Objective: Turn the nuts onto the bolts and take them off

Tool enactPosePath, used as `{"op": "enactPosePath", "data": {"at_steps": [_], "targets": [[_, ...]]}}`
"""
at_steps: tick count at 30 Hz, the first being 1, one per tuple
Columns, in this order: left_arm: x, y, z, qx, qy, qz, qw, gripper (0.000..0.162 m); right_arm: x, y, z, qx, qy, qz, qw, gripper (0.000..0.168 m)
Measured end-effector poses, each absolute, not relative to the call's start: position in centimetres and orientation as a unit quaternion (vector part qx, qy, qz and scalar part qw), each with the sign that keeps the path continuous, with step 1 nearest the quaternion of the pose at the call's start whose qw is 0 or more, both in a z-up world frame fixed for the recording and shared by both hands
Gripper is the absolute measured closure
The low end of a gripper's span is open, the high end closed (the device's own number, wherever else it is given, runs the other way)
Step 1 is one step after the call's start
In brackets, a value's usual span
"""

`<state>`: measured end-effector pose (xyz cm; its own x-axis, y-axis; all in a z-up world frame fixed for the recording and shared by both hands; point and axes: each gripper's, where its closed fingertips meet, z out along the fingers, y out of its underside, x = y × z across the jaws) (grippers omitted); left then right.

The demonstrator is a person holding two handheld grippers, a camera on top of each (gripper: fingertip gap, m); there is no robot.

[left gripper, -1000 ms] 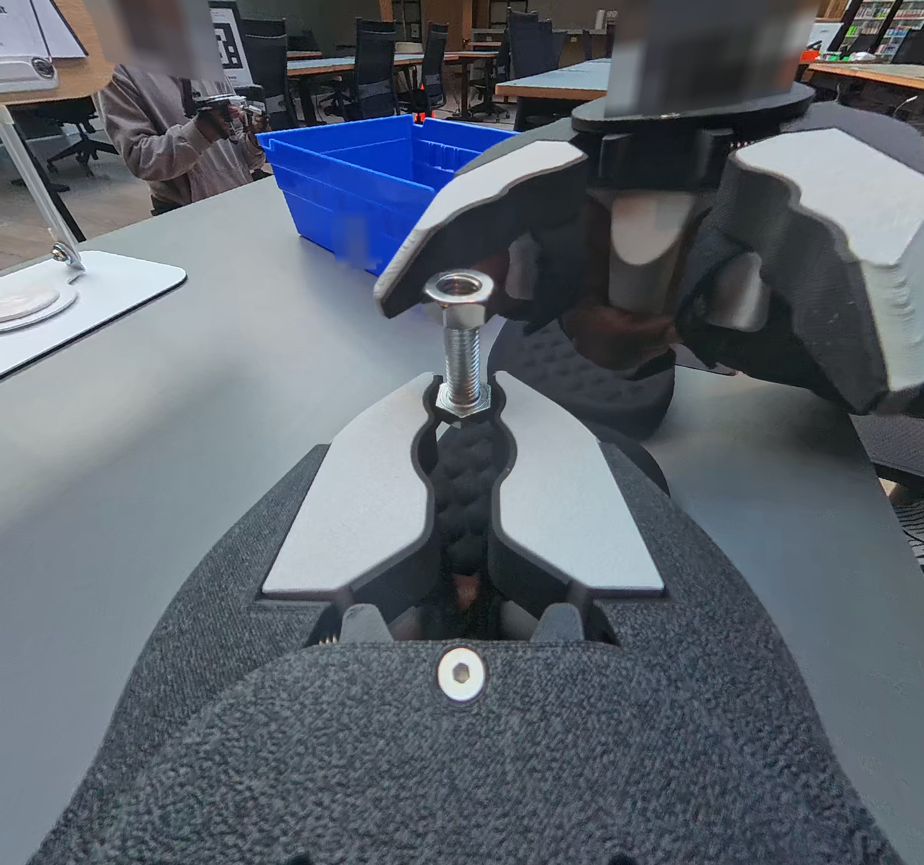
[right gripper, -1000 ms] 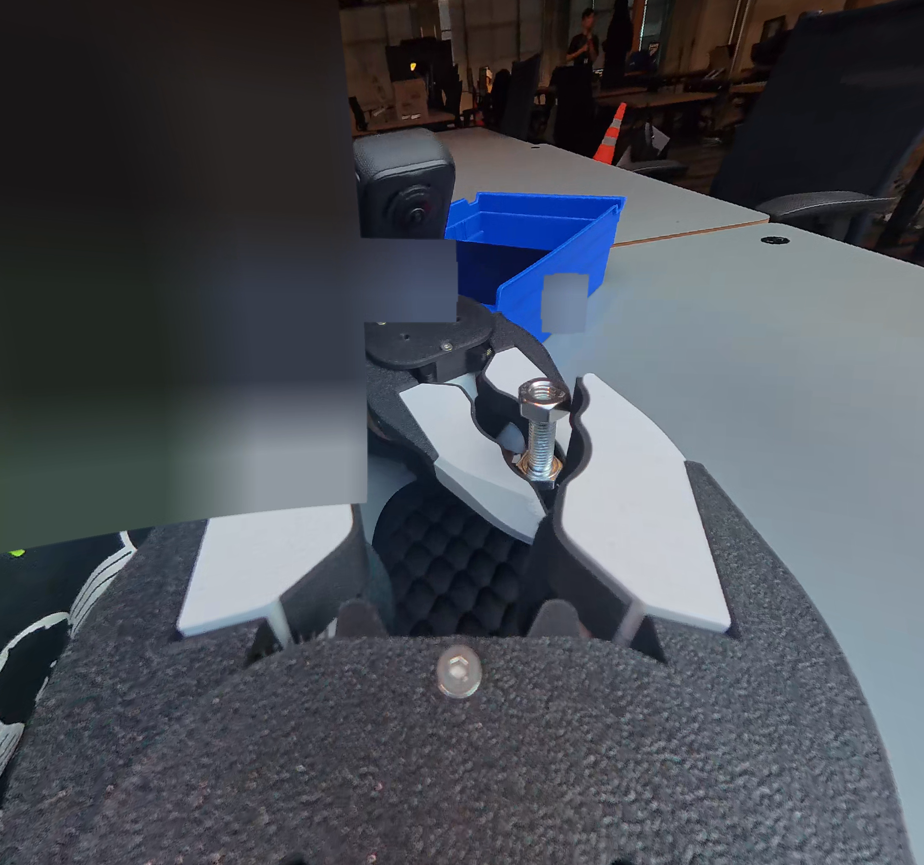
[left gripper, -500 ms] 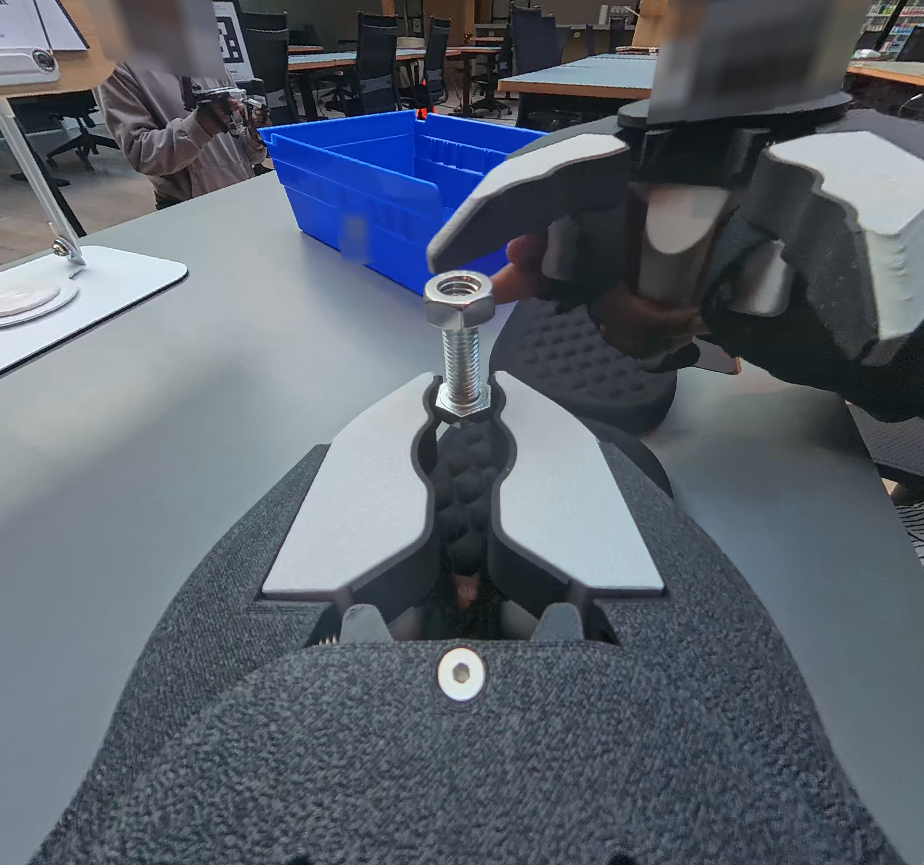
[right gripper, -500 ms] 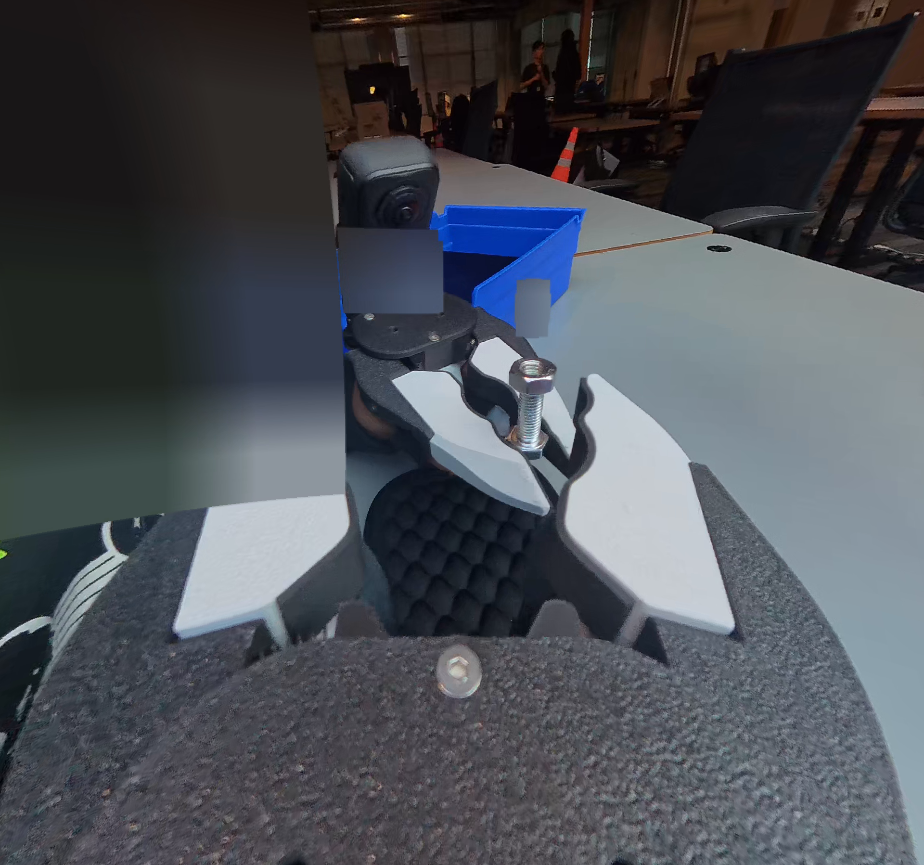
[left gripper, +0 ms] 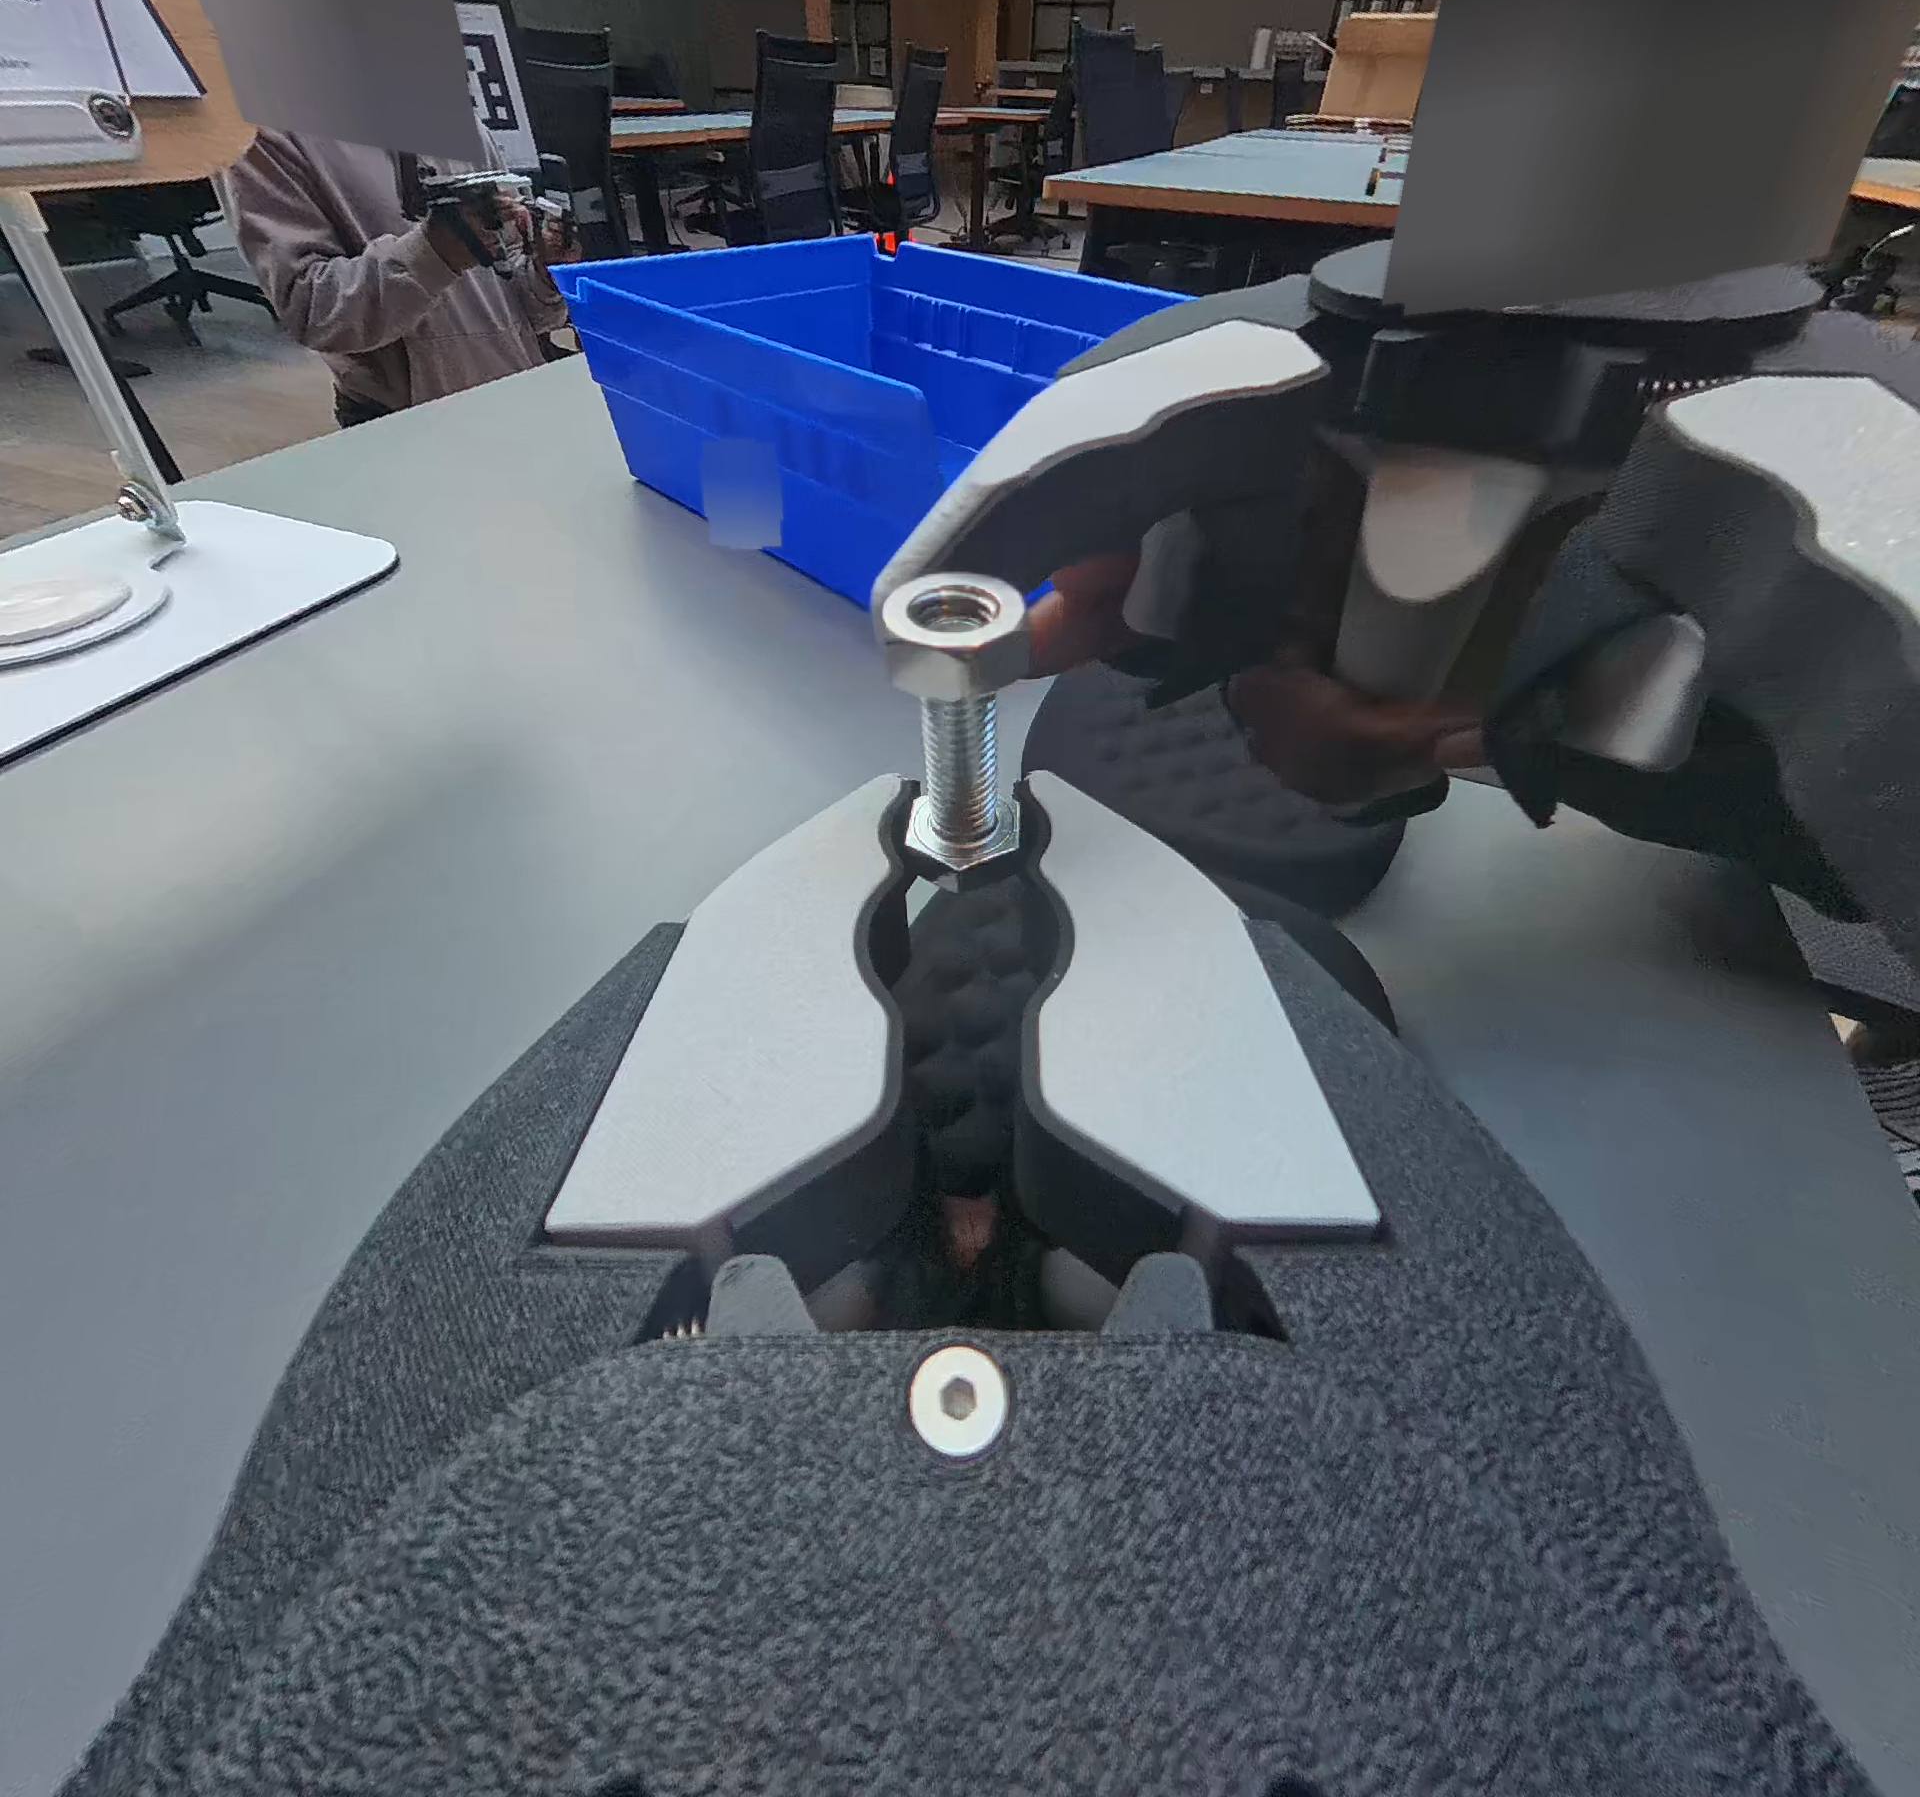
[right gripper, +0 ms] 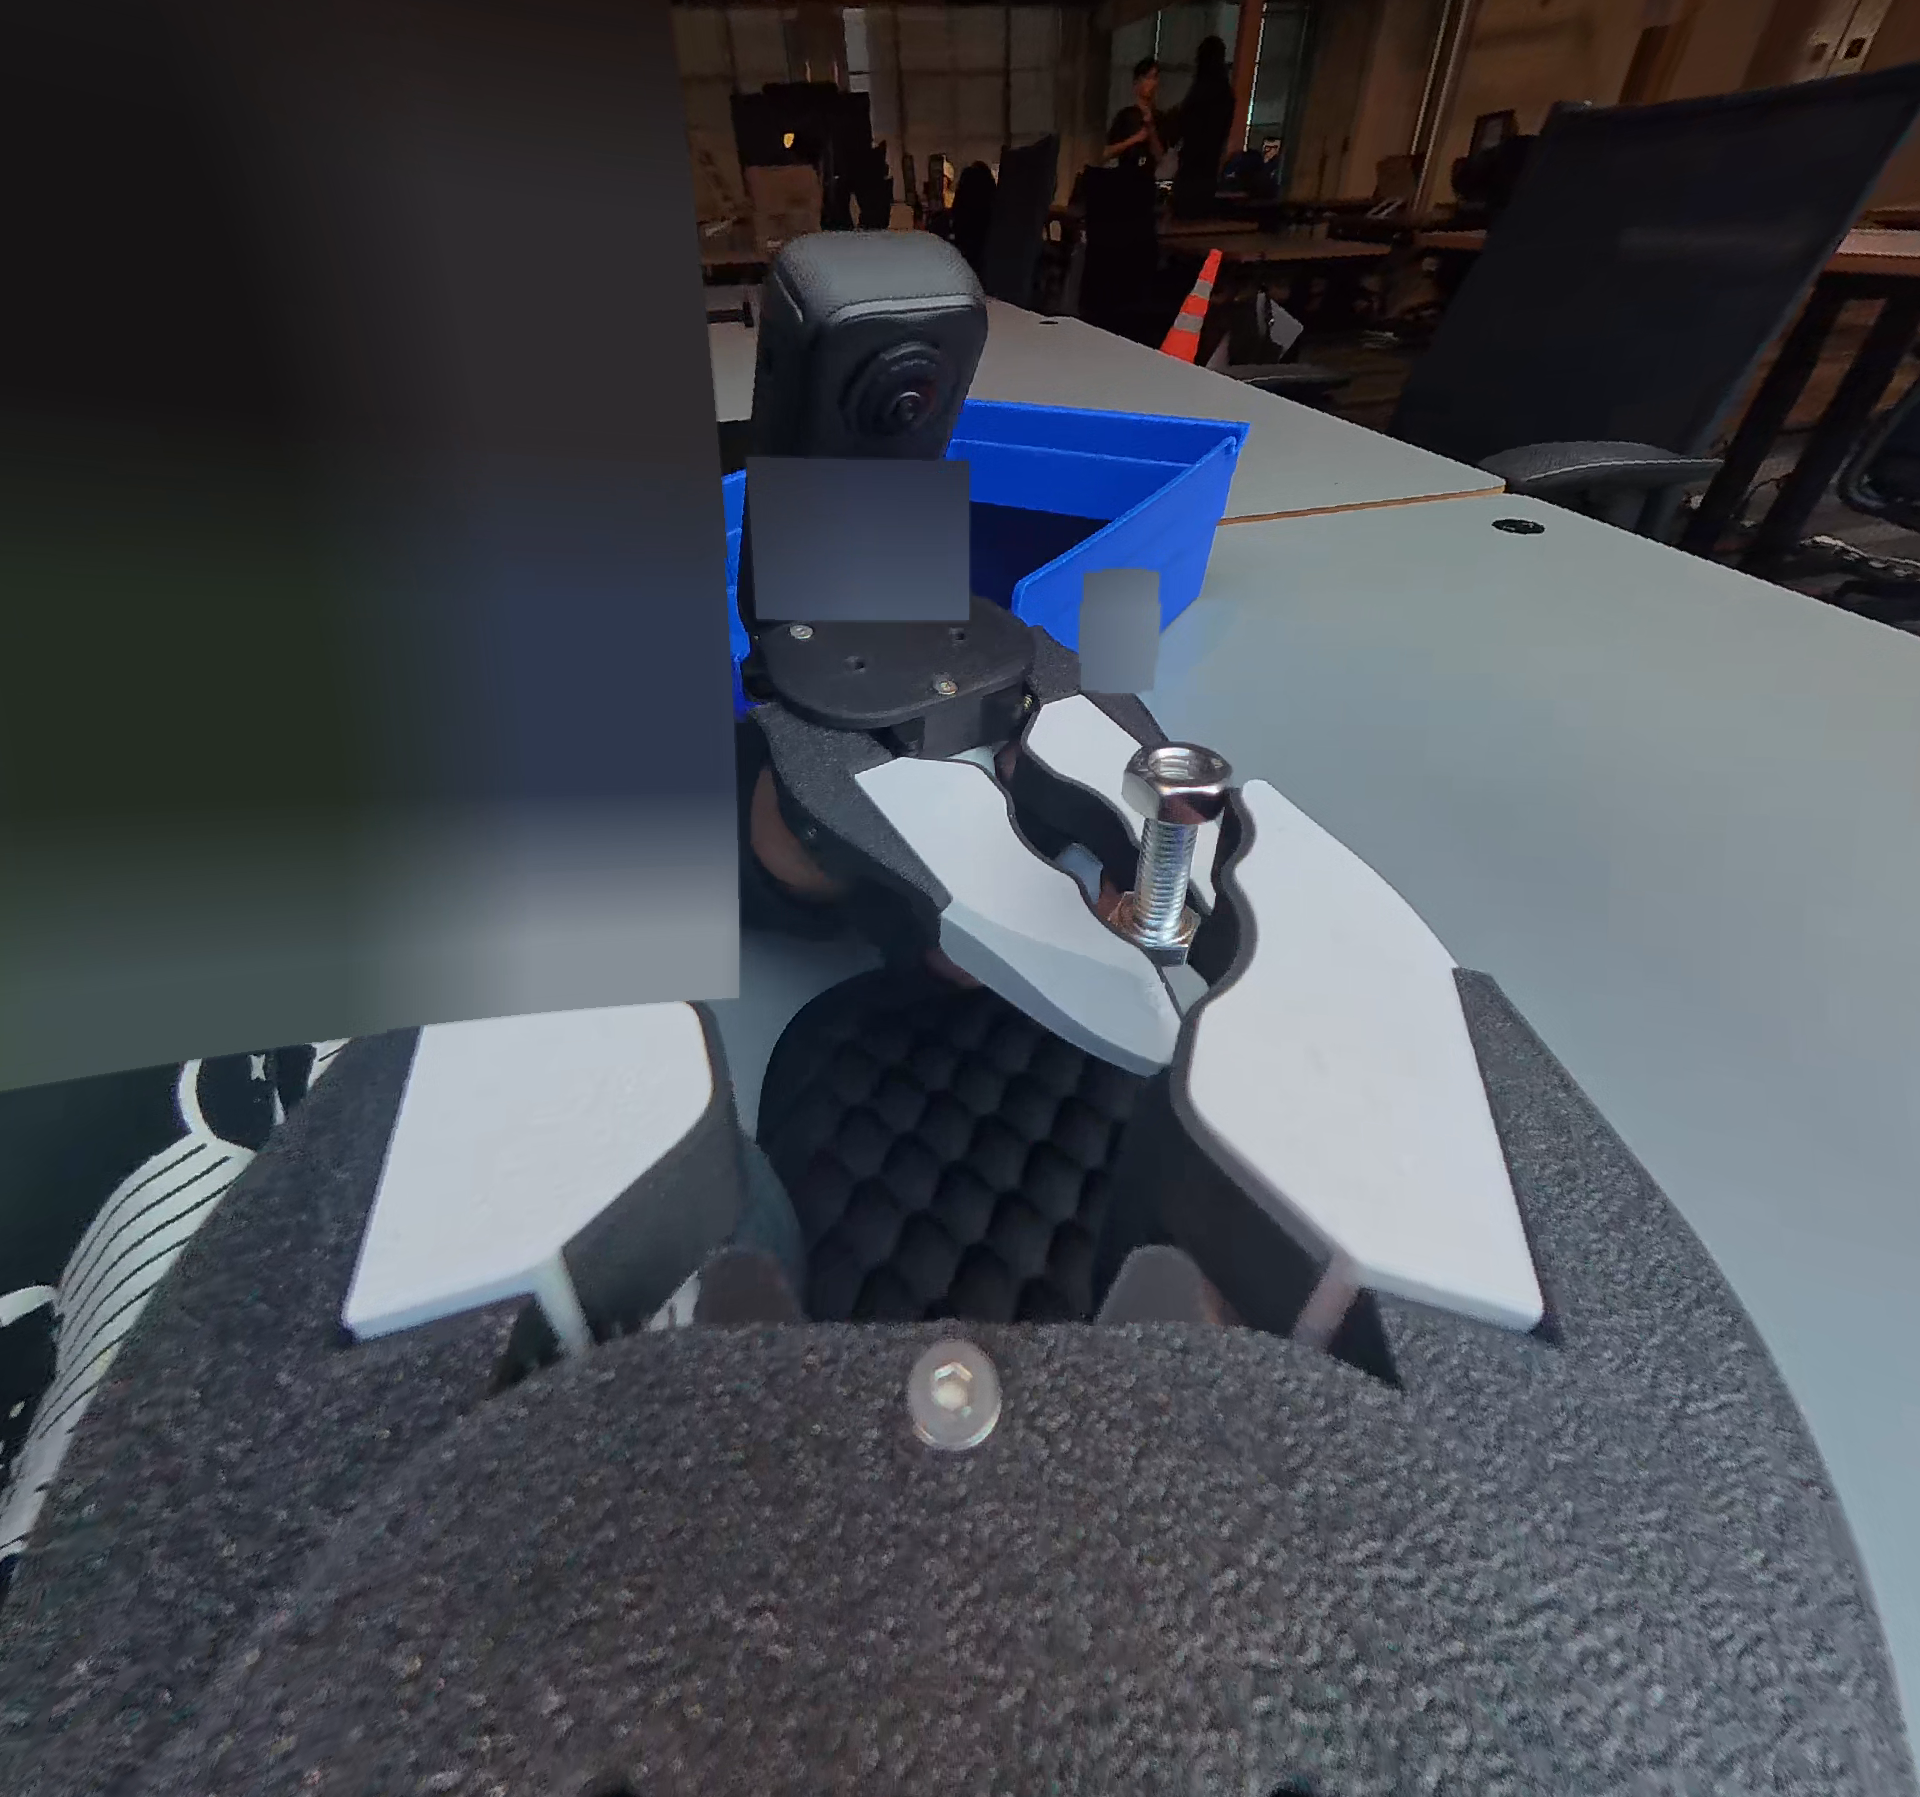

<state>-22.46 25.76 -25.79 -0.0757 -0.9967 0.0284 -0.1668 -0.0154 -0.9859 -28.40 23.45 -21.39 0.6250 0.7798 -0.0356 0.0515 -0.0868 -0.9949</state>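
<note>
**Nut perched at the bolt tip, wide gripper closing in**

The left gripper [left gripper: 961, 812] is clamped on the hexagonal head of a shiny threaded steel bolt [left gripper: 958, 760], holding it upright above the grey matte table [left gripper: 416, 812]. A bright steel hex nut [left gripper: 956, 646] sits at the very top of the shank; the threads below it are bare down to the head. The right gripper [right gripper: 987, 916] has its jaws spread well apart, with one grey fingertip [left gripper: 1091, 459] just behind and above the nut and the other finger well off to the side.

The main risk, as I judge it, is the nut's shallow hold. It seems to be engaged by only a few threads, so a sideways nudge from the near finger could cock it, cross-thread it or knock it off onto the table. A closing squeeze that lands off-centre, on the corners and not the flats, may slip and spin nothing. Pushing hard on the nut could also lever the bolt out of upright in the left grip, since only the head is held.

Around it, a blue plastic bin [left gripper: 831, 376] stands beyond the bolt, near enough to crowd a wide swing of the right gripper. A white flat stand base [left gripper: 208, 584] lies well to the left, out of the way. A person in a pale sweatshirt [left gripper: 353, 293] stands past the table's far edge. Nothing lies between the open jaws and the nut.
</note>
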Motion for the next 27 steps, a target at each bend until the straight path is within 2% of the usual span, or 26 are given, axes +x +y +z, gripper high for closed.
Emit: {"op": "enactPosePath", "data": {"at_steps": [2,4,6,8,12,16,27], "targets": [[-22.5,25.7,-25.8,-0.525,0.554,-0.481,0.431,0.145,-28.1,22.8,-21.4,-0.674,-0.305,0.298,0.603,0.074],[-22.5,25.7,-25.8,-0.526,0.553,-0.482,0.431,0.145,-28.2,21.8,-21.2,-0.669,-0.310,0.306,0.602,0.086],[-22.5,25.7,-25.8,-0.525,0.554,-0.482,0.431,0.145,-28.0,21.4,-21.1,-0.667,-0.311,0.300,0.607,0.091],[-22.5,25.6,-25.8,-0.524,0.555,-0.481,0.431,0.144,-27.3,22.0,-21.1,-0.671,-0.302,0.275,0.619,0.086],[-22.5,25.4,-25.9,-0.522,0.561,-0.476,0.432,0.144,-27.5,23.7,-21.7,-0.675,-0.299,0.265,0.620,0.064],[-22.5,25.4,-25.9,-0.521,0.562,-0.475,0.432,0.145,-28.9,25.0,-21.9,-0.667,-0.320,0.270,0.616,0.054],[-22.5,25.4,-25.9,-0.523,0.561,-0.474,0.433,0.145,-29.4,24.4,-21.7,-0.666,-0.325,0.269,0.615,0.059]]}}
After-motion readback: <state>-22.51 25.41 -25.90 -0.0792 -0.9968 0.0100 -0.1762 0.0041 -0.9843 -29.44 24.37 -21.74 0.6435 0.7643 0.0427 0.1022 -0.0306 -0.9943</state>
